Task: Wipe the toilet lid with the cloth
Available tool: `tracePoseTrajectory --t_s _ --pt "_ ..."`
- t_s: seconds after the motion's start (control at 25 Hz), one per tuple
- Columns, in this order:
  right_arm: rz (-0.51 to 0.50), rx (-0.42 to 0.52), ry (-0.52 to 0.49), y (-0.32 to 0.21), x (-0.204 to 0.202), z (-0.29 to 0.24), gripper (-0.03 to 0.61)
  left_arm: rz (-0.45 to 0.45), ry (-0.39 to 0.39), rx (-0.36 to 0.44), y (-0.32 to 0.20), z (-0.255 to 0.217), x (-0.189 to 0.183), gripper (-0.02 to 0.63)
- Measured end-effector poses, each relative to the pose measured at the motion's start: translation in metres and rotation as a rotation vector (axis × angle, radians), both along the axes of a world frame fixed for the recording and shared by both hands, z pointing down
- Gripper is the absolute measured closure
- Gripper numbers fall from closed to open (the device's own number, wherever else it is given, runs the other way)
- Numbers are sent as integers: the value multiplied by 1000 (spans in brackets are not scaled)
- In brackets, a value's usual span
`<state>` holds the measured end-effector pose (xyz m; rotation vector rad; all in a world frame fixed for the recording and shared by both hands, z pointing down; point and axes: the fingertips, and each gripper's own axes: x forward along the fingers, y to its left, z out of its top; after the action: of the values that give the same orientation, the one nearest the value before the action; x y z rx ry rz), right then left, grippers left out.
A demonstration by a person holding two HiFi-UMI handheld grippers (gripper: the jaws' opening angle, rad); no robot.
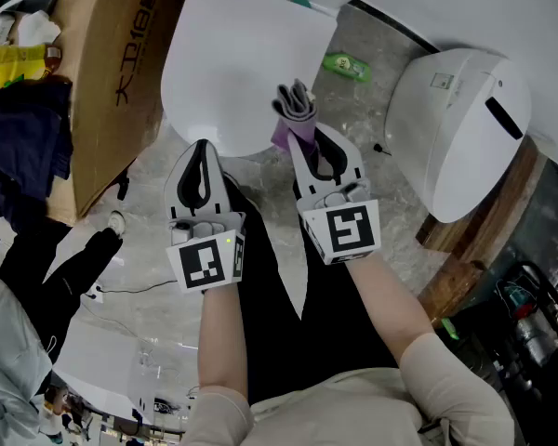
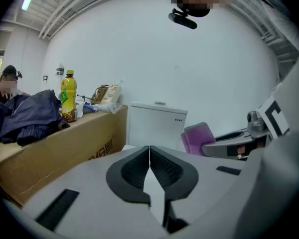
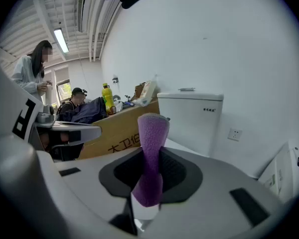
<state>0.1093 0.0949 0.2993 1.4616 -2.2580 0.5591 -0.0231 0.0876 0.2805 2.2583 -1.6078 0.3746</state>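
The white toilet lid [image 1: 232, 63] lies shut ahead of me, with its tank [image 2: 157, 123] behind it. A folded purple cloth [image 1: 295, 110] stands up out of my right gripper [image 1: 307, 130], which is shut on it and hovers at the lid's near right edge. In the right gripper view the cloth [image 3: 152, 148] rises between the dark pads in front of the tank [image 3: 192, 118]. My left gripper [image 1: 203, 145] is at the lid's near edge, left of the right one. Its jaws [image 2: 149, 151] are shut with nothing between them, and the cloth [image 2: 198, 137] shows to its right.
A big cardboard box [image 1: 112, 72] stands left of the toilet, with dark clothes [image 1: 19, 147] and a yellow bottle [image 2: 68, 96] on it. A second white toilet [image 1: 460, 128] sits on a wooden pallet [image 1: 484, 240] at the right. A green bottle [image 1: 347, 65] lies on the floor between them.
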Motion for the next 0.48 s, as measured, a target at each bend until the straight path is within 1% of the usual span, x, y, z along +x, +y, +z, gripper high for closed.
tracePoseTrajectory --t_s 0.48 --pt "2 -1 2 2 5 2 486 7 1 1 2 1 8 597"
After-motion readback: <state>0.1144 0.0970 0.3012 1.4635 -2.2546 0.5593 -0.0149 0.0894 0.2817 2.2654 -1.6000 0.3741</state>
